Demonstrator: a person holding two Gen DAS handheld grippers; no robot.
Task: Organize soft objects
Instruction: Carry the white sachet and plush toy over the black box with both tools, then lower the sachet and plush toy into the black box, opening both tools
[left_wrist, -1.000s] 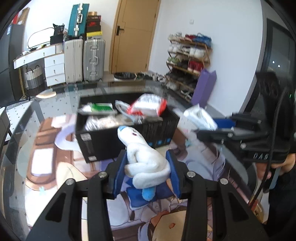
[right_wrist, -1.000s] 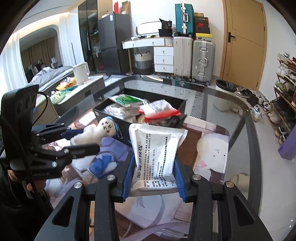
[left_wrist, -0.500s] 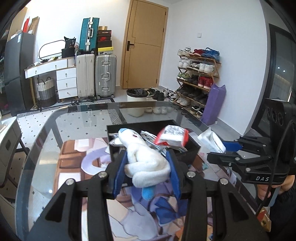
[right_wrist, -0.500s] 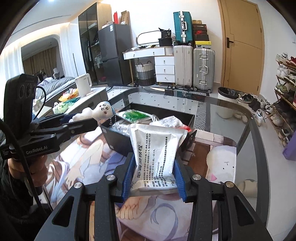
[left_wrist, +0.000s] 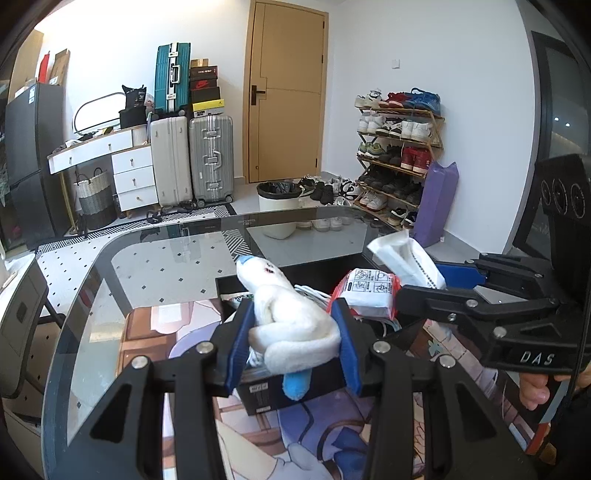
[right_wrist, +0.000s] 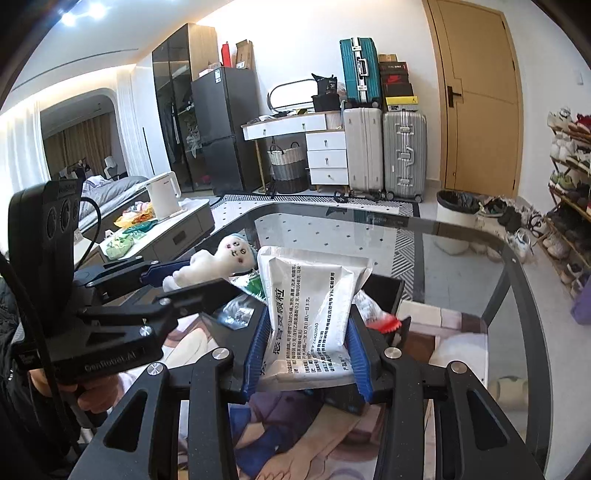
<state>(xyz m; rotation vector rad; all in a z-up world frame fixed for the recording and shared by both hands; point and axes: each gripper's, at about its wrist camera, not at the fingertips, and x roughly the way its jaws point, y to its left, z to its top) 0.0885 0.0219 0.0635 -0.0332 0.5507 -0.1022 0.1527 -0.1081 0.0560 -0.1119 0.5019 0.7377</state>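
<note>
left gripper (left_wrist: 293, 345) pinches a white plush doll (left_wrist: 291, 325); right gripper (right_wrist: 306, 350) pinches a white printed pouch (right_wrist: 314, 314).

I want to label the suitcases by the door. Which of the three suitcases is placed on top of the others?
The teal suitcase. It stands on top of the white suitcase, while the white one and the silver suitcase beside it stand on the floor.

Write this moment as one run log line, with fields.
left gripper: shut on plush toy | right gripper: shut on white pouch | both: above black box on glass table
</note>
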